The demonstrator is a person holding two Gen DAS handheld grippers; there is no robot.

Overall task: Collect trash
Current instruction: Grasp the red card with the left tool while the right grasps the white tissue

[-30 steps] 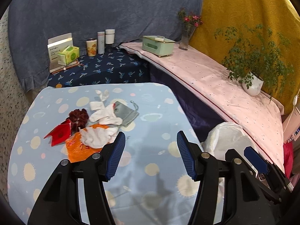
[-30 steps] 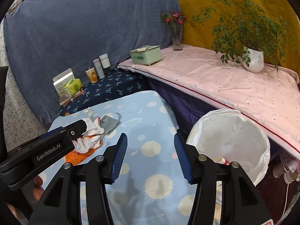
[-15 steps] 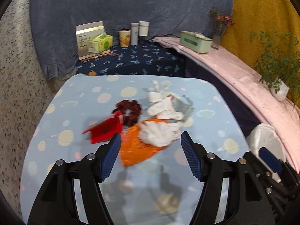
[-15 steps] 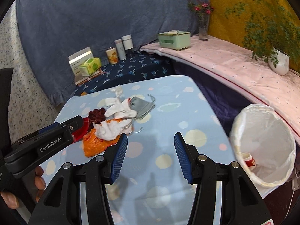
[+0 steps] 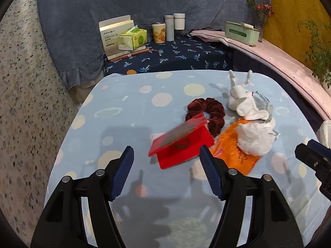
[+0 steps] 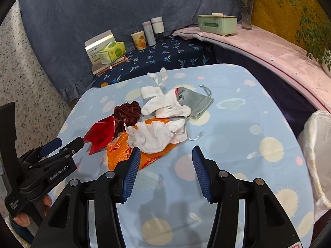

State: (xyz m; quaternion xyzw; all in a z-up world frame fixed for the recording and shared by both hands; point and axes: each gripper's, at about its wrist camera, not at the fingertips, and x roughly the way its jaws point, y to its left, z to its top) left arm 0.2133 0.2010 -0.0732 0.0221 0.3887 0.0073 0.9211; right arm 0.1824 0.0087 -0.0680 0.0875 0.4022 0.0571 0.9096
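both hand-held grippers, left and right, hover spread open over the tabletop, holding nothing. the red box lies just left of the orange wrapper, a white tissue on it.

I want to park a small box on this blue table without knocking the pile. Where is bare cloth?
Bare cloth: the strip of the table between the pile and the white bin bag, and the side left of the red box. Crowded: red box, scrunchie, orange bag, tissue, socks and grey mask overlap mid-table.
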